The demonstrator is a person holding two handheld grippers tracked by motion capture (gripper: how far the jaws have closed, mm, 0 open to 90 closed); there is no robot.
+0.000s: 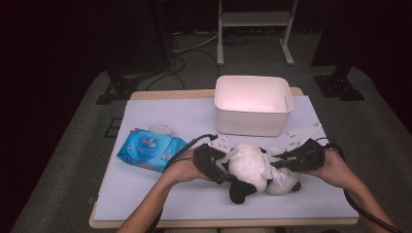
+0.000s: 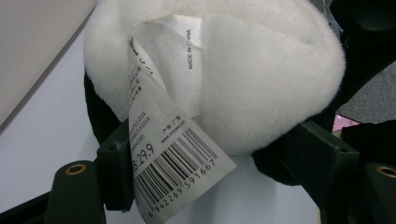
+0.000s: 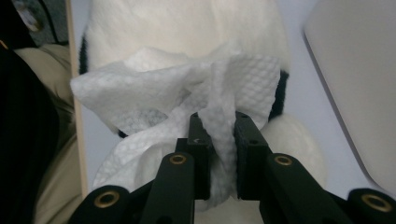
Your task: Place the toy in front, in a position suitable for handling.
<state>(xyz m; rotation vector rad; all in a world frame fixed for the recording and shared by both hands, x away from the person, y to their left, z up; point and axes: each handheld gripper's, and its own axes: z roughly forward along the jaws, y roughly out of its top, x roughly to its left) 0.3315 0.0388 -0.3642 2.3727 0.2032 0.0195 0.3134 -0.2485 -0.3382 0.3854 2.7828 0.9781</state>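
Here the plush toy [image 1: 252,167], white with black limbs, lies on the near middle of the white table [image 1: 160,194], between the person's two hands. The left gripper [image 1: 221,165] has its jaws spread around the toy's white body, pads against the fur, and its sewn-in tag [image 2: 173,140] with a barcode hangs between them. The right gripper [image 3: 218,140] is clamped on a crumpled white wipe [image 3: 187,93] that lies against the toy's fur.

Behind the toy stands a white plastic bin [image 1: 252,104], well apart from both grippers, with nothing between. To the left lies a blue pack of wet wipes [image 1: 150,150], near the left forearm. The table has a pale wooden edge and stands on grey carpet; behind it the room is dark, with cables on the floor and a white metal frame [image 1: 255,29].
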